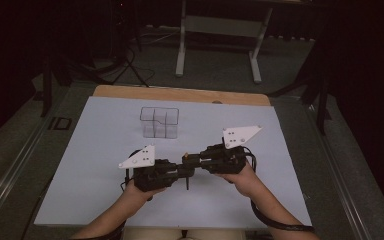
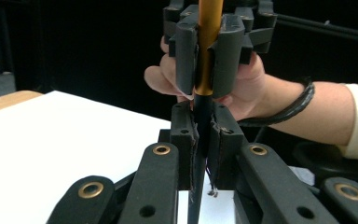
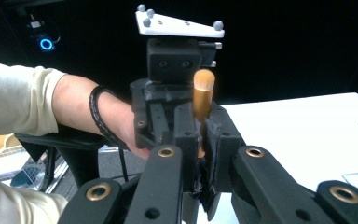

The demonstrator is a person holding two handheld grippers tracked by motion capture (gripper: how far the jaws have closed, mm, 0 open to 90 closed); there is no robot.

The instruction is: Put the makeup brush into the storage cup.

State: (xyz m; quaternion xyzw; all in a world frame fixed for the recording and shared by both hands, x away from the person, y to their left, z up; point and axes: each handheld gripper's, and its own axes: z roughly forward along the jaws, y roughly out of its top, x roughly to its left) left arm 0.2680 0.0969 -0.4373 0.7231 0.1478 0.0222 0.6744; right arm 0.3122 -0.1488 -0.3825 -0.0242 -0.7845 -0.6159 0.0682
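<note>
Detail comes from the two gripper views: the left gripper view shows a slim brush with a gold metal ferrule and black handle (image 2: 207, 70), while the right gripper view shows its tan rounded bristle tip (image 3: 203, 80). The high view adds a clear plastic compartment box (image 1: 159, 122) farther back on the white table sheet (image 1: 95, 150). Left gripper (image 1: 180, 172) is clenched on the black handle and right gripper (image 1: 196, 161) on the gold ferrule, so the brush spans between them above the sheet.

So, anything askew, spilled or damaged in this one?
Nothing stands out. Both grippers, left and right, are shut on one black-and-gold brush above the white mat. The clear divided organizer stands upright farther back, with nothing visible inside.
</note>
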